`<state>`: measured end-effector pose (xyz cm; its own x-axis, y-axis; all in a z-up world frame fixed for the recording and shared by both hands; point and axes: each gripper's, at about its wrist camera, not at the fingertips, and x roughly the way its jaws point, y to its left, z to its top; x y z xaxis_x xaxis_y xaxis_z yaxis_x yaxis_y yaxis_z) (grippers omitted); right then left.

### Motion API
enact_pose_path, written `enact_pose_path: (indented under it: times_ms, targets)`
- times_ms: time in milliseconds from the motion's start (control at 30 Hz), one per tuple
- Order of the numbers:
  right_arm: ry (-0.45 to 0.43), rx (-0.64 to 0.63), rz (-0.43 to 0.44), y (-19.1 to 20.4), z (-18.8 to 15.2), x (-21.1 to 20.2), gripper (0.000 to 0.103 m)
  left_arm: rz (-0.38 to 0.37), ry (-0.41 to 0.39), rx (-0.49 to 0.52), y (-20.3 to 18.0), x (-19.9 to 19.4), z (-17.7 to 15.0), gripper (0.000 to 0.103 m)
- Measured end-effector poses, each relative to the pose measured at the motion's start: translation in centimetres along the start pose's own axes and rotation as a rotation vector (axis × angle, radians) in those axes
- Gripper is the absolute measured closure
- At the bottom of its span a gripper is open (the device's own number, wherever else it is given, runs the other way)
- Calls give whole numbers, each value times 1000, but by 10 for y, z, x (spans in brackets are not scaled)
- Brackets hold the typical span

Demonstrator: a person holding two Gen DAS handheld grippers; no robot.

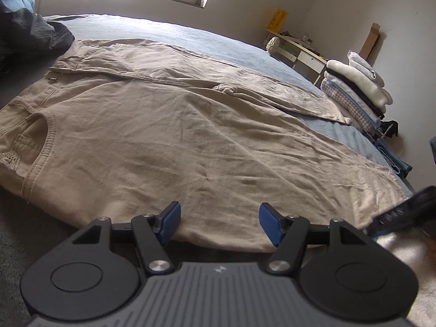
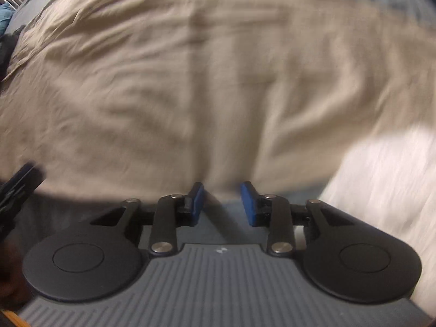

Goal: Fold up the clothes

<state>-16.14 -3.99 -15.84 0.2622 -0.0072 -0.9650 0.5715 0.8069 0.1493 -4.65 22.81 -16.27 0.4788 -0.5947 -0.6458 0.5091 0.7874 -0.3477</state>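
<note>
The beige trousers (image 1: 169, 125) lie spread flat along the bed's (image 1: 218, 41) near edge. The left gripper (image 1: 219, 224) hangs wide apart, empty, over their near hem. The right gripper (image 2: 222, 204), narrowly parted, holds nothing. Folding seems about to start; next, both must pinch that near edge.

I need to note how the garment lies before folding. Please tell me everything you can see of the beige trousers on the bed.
The beige trousers lie spread flat on the blue bed cover, waist at the left, legs running to the right. The cloth looks like thin, creased cotton or linen. A ribbed-edged front pocket, an open zip fly and a frayed patch show near the waist. The far leg angles away toward a pile of folded clothes. The near hem lies just ahead of the open left tool; nothing grips the trousers.
</note>
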Motion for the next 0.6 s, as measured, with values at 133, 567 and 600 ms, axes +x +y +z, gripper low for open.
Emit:
enact_pose_path:
  times_ms: [133,567,600]
  targets:
    - [-122,-77,-23,14,5,-29,65,-8,-14,-15,1,-5,1,38]
    - [-113,-420,164,116,-29,5,57,64,-32,-27,15,-23,-2,38]
    - [-151,-423,180,118,-23,-1,57,71,-29,-29,17,-25,-2,38]
